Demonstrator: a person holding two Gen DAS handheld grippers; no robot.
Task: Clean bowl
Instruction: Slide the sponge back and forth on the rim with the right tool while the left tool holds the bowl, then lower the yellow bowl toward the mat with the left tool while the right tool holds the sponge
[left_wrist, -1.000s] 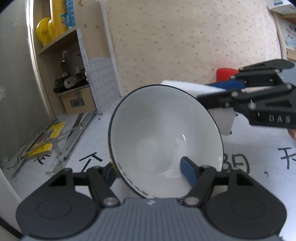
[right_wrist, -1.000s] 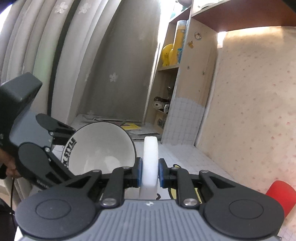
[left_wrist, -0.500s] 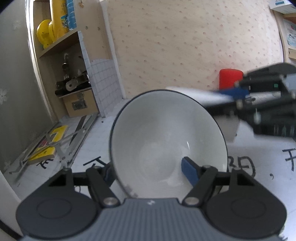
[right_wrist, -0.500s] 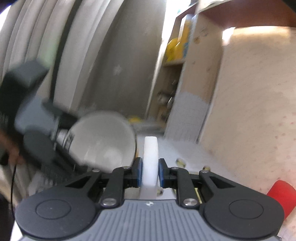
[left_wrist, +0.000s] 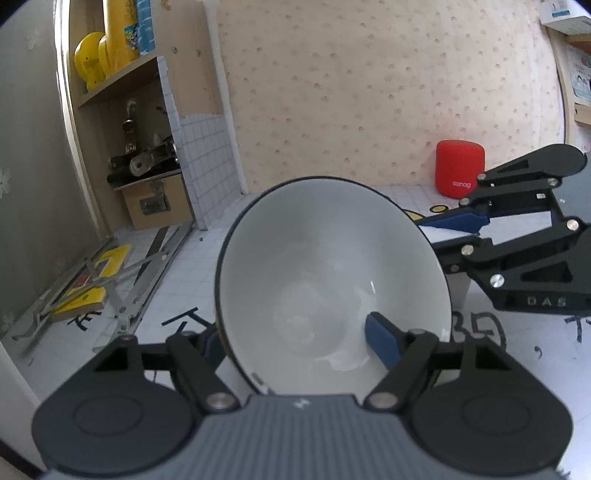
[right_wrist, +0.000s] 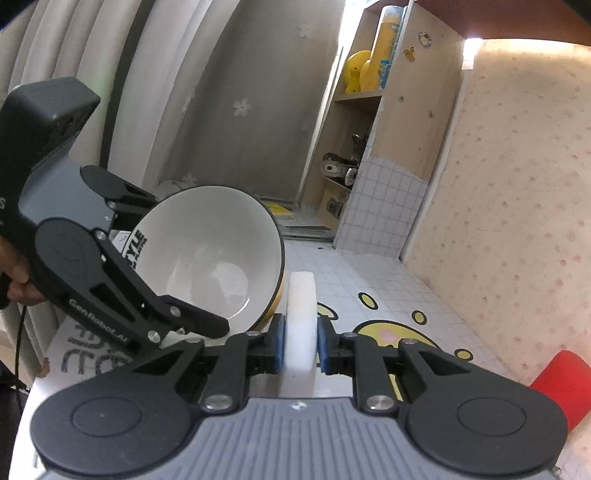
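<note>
Left gripper (left_wrist: 295, 341) fingers pinch the tilted white bowl (left_wrist: 332, 273) by its rim; right gripper (right_wrist: 300, 345) fingers pinch a white sponge (right_wrist: 301, 321) just beside the bowl's outside

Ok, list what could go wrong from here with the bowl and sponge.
1. The left claw pinches the tilted bowl only at its rim, one finger inside, one outside; a hard push from the sponge could lever it loose.
2. The white sponge in the right claw sits outside the bowl's rim, so it may catch the edge rather than enter.
3. The red speaker stands behind and could get knocked.
</note>
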